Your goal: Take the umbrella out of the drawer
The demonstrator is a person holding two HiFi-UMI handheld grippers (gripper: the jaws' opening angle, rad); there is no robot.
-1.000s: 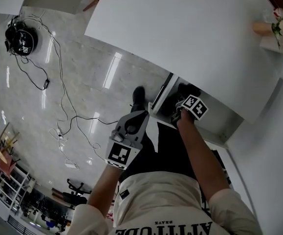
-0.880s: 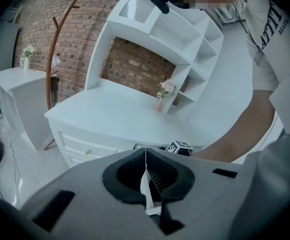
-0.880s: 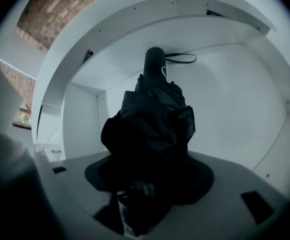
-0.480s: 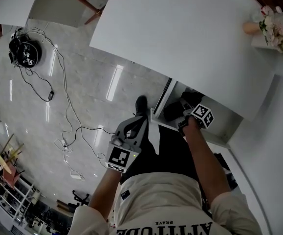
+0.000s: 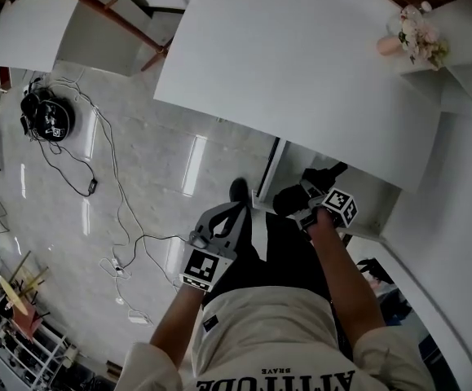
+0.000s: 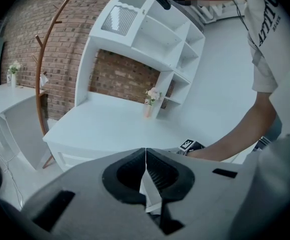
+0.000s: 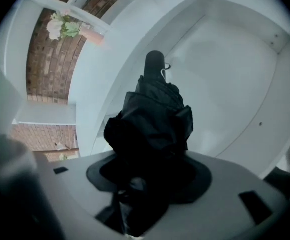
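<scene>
White desk (image 5: 301,63) bears a flower vase (image 5: 397,44); cables (image 5: 121,212) lie on the floor (image 5: 158,149).

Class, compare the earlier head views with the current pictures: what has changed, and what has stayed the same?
The right gripper has closed on the black umbrella and raised it from the bottom of the drawer. The left gripper stays shut and empty by the person's legs, and the drawer stays open.

Folded black umbrella (image 7: 152,109), fabric bunched and its rounded handle end pointing away, gripped between the right tongs (image 7: 149,170) at the open white drawer (image 7: 235,84).
</scene>
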